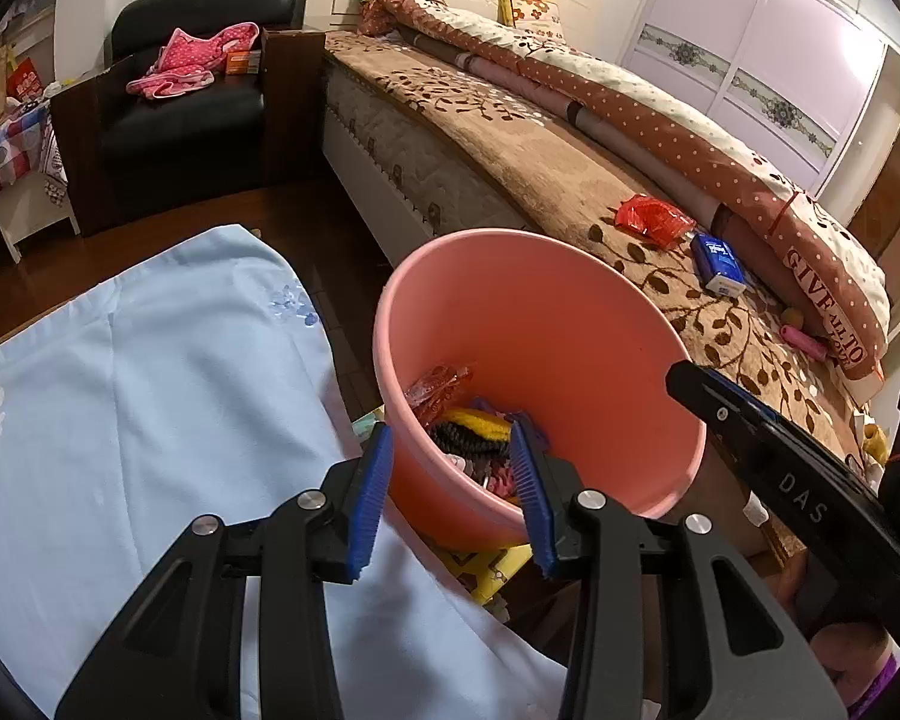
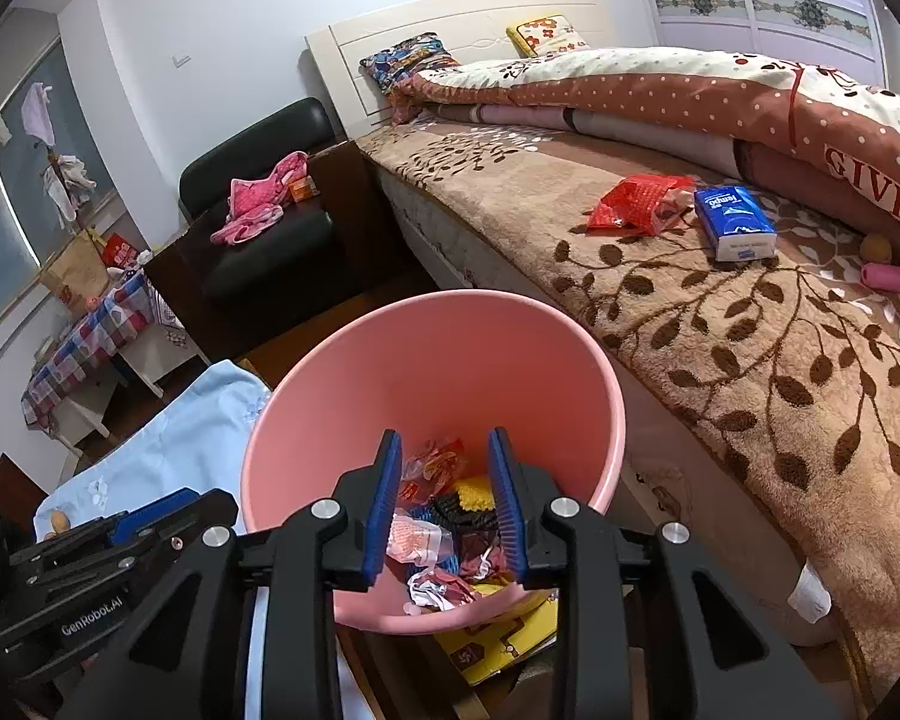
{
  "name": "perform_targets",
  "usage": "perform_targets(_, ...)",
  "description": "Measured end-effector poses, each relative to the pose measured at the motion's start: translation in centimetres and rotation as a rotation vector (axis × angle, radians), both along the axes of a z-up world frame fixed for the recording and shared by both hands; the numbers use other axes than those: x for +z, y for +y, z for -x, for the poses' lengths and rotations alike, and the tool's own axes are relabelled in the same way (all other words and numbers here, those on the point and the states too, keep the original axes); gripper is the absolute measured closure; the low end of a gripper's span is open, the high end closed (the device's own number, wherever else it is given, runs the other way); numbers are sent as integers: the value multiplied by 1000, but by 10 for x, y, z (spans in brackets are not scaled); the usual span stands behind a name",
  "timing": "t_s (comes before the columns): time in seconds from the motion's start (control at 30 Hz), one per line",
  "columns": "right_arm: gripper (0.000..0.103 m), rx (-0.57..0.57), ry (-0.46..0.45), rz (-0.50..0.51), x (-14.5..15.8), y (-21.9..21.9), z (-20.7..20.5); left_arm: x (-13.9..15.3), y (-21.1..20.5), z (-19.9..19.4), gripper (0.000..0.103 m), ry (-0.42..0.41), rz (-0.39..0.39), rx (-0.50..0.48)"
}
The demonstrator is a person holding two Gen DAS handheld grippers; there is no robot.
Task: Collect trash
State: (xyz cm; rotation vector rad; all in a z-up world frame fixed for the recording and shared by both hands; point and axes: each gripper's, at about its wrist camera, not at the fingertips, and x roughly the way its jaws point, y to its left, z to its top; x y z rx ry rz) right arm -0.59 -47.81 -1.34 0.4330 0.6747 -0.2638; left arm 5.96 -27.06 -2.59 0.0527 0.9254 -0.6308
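My left gripper (image 1: 450,456): jaws stand apart, nothing pressed between the blue pads; the near rim of the pink bin (image 1: 570,324) passes through the gap, one pad outside the wall and one inside. I cannot tell whether a pad touches the rim.
My right gripper (image 2: 444,468): jaws parted more narrowly, empty, hanging over the bin's mouth with both pads inside the rim line; nothing gripped.
Right gripper seen from my left: its black body (image 1: 768,426) reaches in from the right, tip over the bin's far-right rim.
Bin contents: just beyond and below my pads lies a heap of crumpled wrappers (image 2: 426,546), a yellow ridged piece (image 2: 473,493) beside a black ridged piece (image 2: 450,510), and a red-and-clear wrapper (image 2: 435,465) against the far wall.
Bin attitude: mouth open toward my jaws; it stands on a yellow sheet (image 2: 504,642) under its near edge.
Trash outside the bin: a red foil wrapper (image 2: 636,204) lies flat on the brown leaf-patterned blanket (image 2: 750,372), well beyond and right of my jaws, its long axis running left to right.
Beside it: a blue tissue pack (image 2: 733,223) just right of the wrapper, long axis pointing toward me and slightly right.
Left of my jaws: a pale blue cloth (image 1: 150,396) spread flat, close beside the bin.
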Motion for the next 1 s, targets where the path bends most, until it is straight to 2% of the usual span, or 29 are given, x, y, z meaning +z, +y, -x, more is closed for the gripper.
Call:
perform_targets(0.6,70,34,11,11,7,20,9,11,16,4,62,-31,11,17)
perform_targets(1.0,62,53,-7,24,15,35,17,17,24,5,62,-53,22,26)
